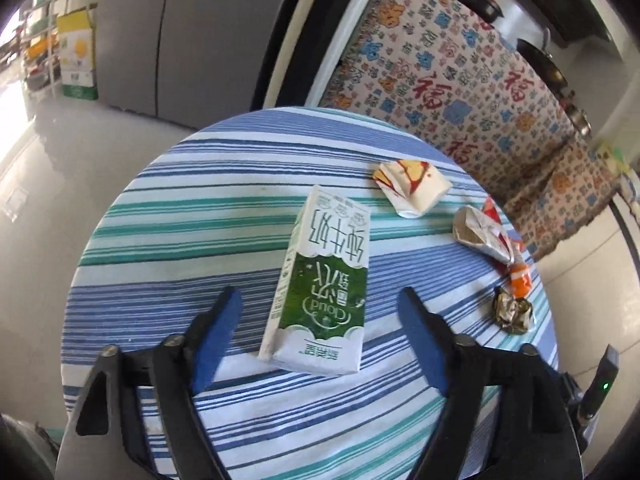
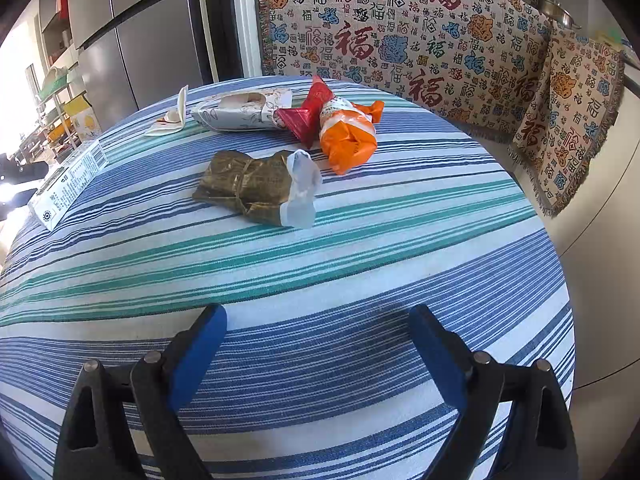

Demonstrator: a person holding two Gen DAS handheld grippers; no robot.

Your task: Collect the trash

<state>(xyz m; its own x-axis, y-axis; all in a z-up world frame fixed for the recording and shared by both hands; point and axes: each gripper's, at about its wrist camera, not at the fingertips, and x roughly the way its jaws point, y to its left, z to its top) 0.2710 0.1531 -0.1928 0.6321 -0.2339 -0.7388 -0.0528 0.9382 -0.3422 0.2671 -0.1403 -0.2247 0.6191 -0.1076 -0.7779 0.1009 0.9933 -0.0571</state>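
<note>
A green and white milk carton (image 1: 324,276) lies flat on the round table's striped cloth (image 1: 168,248). My left gripper (image 1: 319,297) hangs open over it, one blue finger on each side and a gap between each pad and the carton. The right wrist view shows that carton (image 2: 68,188) at the table's left edge. My right gripper (image 2: 318,313) is open above bare cloth (image 2: 360,264), holding nothing. Beyond it lie a brown leaf-wrapped bundle (image 2: 244,184), an orange bag (image 2: 348,140), a red wrapper (image 2: 308,116), a white printed wrapper (image 2: 240,114) and a crumpled white paper (image 2: 172,120).
A sofa with a patterned throw (image 2: 400,40) curves behind the table. A grey fridge (image 2: 140,40) stands at the back left, with shelves and boxes (image 1: 76,56) beside it. Pale floor (image 1: 48,160) lies left of the table.
</note>
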